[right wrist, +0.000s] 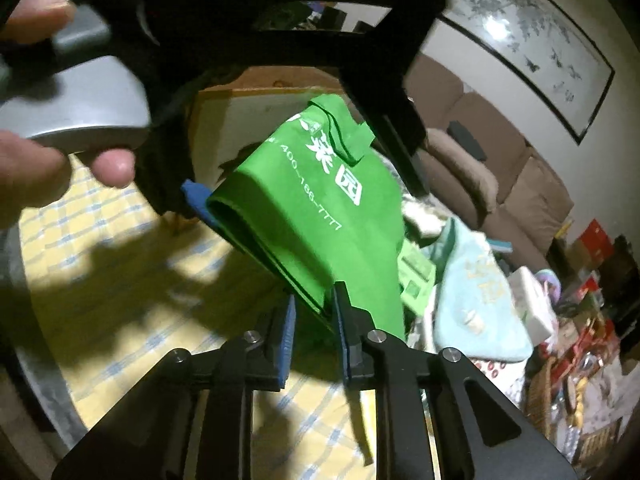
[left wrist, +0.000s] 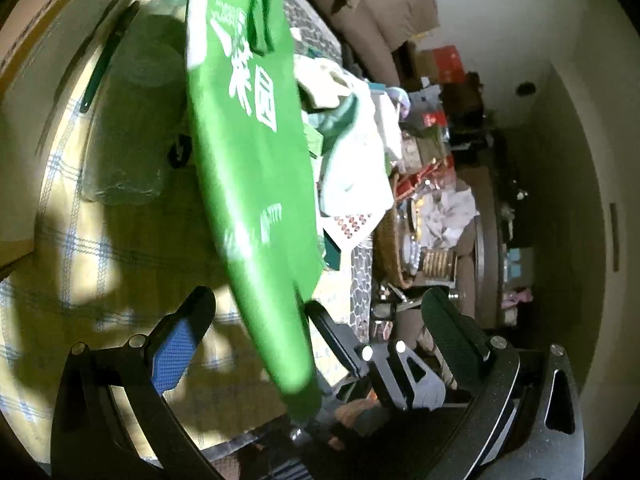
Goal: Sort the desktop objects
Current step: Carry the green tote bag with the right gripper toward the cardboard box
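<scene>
The right gripper (right wrist: 314,320) was clamped on the lower corner of a folded green non-woven bag printed with white characters (right wrist: 304,200); in the right wrist view its blue-padded jaws stood near together low in the middle of the frame, with the cloth pinched between them. The left gripper (left wrist: 320,320) stood wide apart at the bottom of its own frame, clenched on nothing — the bag ran up between its fingers, and the right wrist view showed one blue pad (right wrist: 196,196) just at the bag's folded left edge, though whether it touched the cloth could not be told. A person's hand (right wrist: 44,148) held that gripper's grey handle at the upper left of the right wrist view.

The bag hung in the air, slanting from the bottom centre to the top of the left wrist frame, above a yellow tablecloth with a blue check (left wrist: 80,248) that lay bare beneath it.

As for progress, the sorting looked barely begun. The bag was lifted but not yet put anywhere. To its right in both views sat a heap still unsorted — a pale blue-green cloth pouch (right wrist: 476,292), white crumpled cloth or bags (left wrist: 352,168), a brown wicker basket (right wrist: 540,396) and small boxes beyond, too blurred to name. A dark green pen (left wrist: 106,60) lay apart at the upper left of the left wrist frame.
</scene>
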Demonstrator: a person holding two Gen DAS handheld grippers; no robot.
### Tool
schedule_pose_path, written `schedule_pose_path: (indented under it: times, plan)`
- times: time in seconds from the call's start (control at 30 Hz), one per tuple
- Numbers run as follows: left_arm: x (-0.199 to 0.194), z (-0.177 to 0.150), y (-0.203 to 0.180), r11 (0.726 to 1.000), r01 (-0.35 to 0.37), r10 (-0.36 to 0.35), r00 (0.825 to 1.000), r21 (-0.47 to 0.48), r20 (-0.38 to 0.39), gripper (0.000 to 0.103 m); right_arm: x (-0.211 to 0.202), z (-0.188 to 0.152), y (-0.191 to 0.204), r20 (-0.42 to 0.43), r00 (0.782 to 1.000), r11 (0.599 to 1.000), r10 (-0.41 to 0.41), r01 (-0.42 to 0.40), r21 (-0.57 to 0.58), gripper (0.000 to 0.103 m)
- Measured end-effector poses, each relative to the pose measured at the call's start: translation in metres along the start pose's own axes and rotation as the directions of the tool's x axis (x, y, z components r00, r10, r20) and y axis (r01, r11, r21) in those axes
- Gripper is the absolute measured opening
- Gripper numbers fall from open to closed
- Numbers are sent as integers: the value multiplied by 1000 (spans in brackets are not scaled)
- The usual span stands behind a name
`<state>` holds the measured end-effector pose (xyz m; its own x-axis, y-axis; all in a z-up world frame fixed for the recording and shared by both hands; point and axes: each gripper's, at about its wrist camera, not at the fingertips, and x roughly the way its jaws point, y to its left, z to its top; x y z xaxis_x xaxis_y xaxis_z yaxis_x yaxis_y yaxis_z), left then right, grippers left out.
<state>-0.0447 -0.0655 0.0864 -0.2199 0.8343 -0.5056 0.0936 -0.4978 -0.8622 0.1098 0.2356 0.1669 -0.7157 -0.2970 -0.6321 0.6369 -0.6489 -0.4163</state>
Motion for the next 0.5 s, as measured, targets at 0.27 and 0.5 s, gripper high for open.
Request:
schedule_pose_path:
  times: [0.27, 0.5]
  plan:
    - [14, -6, 5, 990, -133, 134, 991, 55, -30, 103, 3, -12, -11, -25, 999, 996, 30, -28, 82, 23]
    - [17, -19, 8, 992, -116, 119, 990, 45, -74, 100, -1, -12, -9, -27, 999, 994, 31, -28, 103, 23]
